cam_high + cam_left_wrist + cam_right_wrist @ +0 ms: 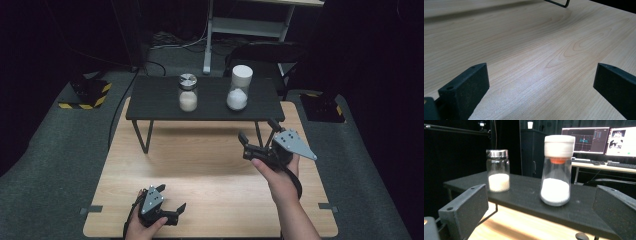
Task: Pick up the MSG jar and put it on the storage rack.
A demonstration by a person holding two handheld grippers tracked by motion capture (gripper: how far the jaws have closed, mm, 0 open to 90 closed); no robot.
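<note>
Black right tongs [259, 131] agape, facing white-capped jar [555, 171] | left tongs [176, 212] agape, empty | shelf's [524, 192] right end cropped

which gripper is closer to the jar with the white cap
Right. The right gripper is raised in front of the black shelf, pointing at the white-capped jar. The left gripper sits low over the wooden table, near its front edge, much farther away.

We see a light wood table [200, 165], black yellow-striped stand bases [87, 95] on grey carpet, a white desk frame [250, 25], and lit monitors [596, 140] behind.
</note>
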